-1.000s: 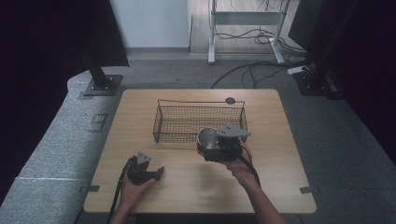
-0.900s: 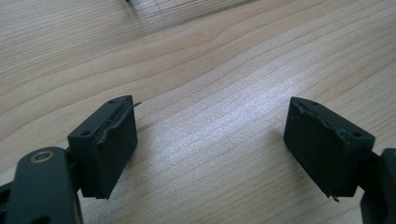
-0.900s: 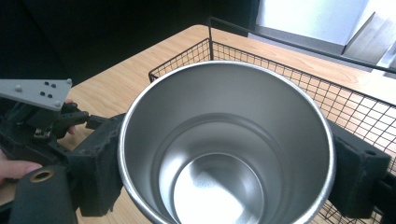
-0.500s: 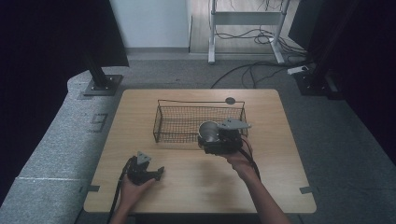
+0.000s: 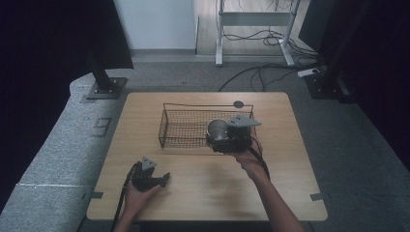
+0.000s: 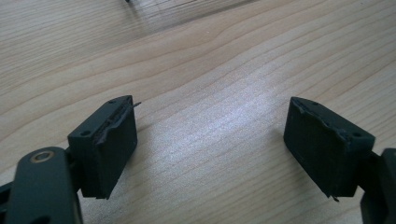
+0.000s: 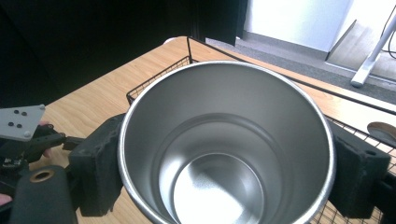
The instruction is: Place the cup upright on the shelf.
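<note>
A steel cup (image 7: 224,154) with an empty shiny inside sits between the jaws of my right gripper (image 7: 224,172), which is shut on it. From above, the cup (image 5: 217,129) hangs at the right end of the black wire basket (image 5: 179,126), over its front rim. My left gripper (image 5: 159,180) rests low on the table near the front left corner. Its two black pads (image 6: 109,140) stand wide apart over bare wood, so it is open and holds nothing.
The wooden table (image 5: 203,193) carries the basket at its middle back. A small dark round disc (image 5: 238,104) lies behind the basket's right end. Grey floor, cables and a stand base surround the table.
My right gripper has carried the cup away from me and up, from in front of the basket to over its right end. The left gripper has stayed put.
</note>
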`<act>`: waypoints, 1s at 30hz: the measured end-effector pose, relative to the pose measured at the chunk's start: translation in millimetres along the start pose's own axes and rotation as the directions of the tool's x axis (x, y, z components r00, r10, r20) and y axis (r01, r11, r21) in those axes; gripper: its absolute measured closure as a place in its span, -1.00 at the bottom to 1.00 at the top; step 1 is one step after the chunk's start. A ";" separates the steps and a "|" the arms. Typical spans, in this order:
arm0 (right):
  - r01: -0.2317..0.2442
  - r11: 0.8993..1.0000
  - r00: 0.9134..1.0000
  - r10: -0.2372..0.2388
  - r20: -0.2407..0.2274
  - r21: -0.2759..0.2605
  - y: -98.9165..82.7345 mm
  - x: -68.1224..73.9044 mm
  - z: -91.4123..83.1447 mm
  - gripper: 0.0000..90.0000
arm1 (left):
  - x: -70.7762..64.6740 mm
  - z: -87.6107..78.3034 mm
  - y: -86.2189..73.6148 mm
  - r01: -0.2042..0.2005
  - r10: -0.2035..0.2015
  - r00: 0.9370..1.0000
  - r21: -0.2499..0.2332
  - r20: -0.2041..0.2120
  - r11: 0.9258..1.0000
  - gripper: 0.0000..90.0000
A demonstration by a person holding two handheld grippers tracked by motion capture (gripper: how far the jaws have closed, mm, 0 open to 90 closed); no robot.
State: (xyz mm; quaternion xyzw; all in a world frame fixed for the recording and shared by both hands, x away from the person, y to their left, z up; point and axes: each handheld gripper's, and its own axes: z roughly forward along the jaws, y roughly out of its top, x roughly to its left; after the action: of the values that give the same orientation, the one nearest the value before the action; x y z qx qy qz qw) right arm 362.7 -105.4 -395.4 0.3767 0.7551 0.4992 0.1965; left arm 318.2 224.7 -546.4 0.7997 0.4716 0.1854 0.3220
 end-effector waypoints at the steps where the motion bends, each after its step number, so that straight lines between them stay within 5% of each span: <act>1: -0.002 1.000 1.000 0.002 0.000 0.000 0.8 -0.8 0.5 -0.69 | 0.0 0.0 0.0 -0.001 0.001 1.000 0.001 0.000 1.000 -0.61; 30: -0.039 0.999 0.998 0.039 0.040 0.000 19.8 -33.2 19.6 -0.69 | -0.1 0.2 0.0 0.000 0.000 1.000 -0.001 -0.001 1.000 -0.61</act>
State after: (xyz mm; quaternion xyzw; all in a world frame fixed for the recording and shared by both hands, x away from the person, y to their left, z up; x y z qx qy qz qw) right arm 404.5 -114.6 -388.5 0.4015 0.7438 0.4949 0.2016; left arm 318.3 224.6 -546.5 0.7996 0.4715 0.1859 0.3221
